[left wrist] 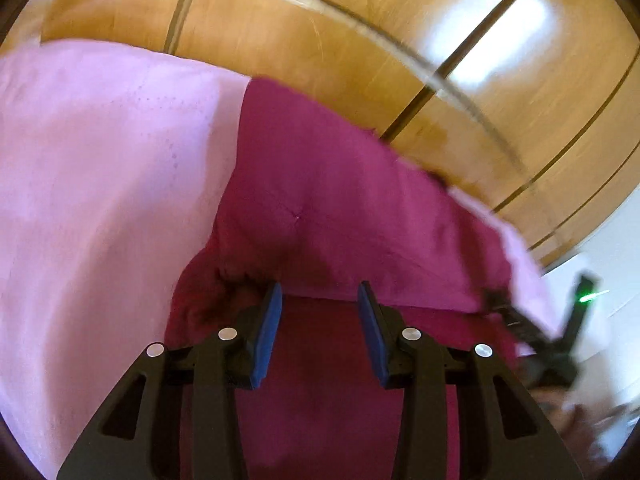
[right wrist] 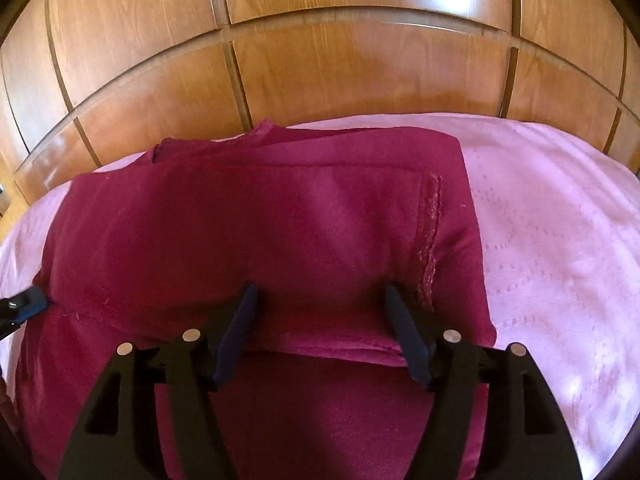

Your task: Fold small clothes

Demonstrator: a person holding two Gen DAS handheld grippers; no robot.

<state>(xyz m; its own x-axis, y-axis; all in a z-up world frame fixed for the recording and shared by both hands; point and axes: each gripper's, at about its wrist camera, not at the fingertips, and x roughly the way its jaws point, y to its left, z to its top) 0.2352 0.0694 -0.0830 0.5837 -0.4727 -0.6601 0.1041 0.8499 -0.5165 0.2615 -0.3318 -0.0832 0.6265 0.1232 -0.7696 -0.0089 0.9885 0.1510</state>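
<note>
A dark magenta garment [right wrist: 248, 224] lies folded over on a pink bed sheet [right wrist: 552, 240]. A stitched seam [right wrist: 430, 240] runs down its right side. My right gripper [right wrist: 320, 296] is open, its jaws apart over the folded edge near me. My left gripper [left wrist: 320, 292] is open over the same garment [left wrist: 340, 200], near a gathered, bunched part at its left. In the left wrist view the right gripper [left wrist: 552, 340] shows blurred at the garment's far right edge. In the right wrist view a blue pad of the left gripper [right wrist: 32, 300] shows at the garment's left edge.
The pink sheet [left wrist: 88, 184] spreads left of the garment in the left wrist view. Wooden wardrobe panels [right wrist: 320, 60] stand behind the bed in both views. The left wrist view is blurred.
</note>
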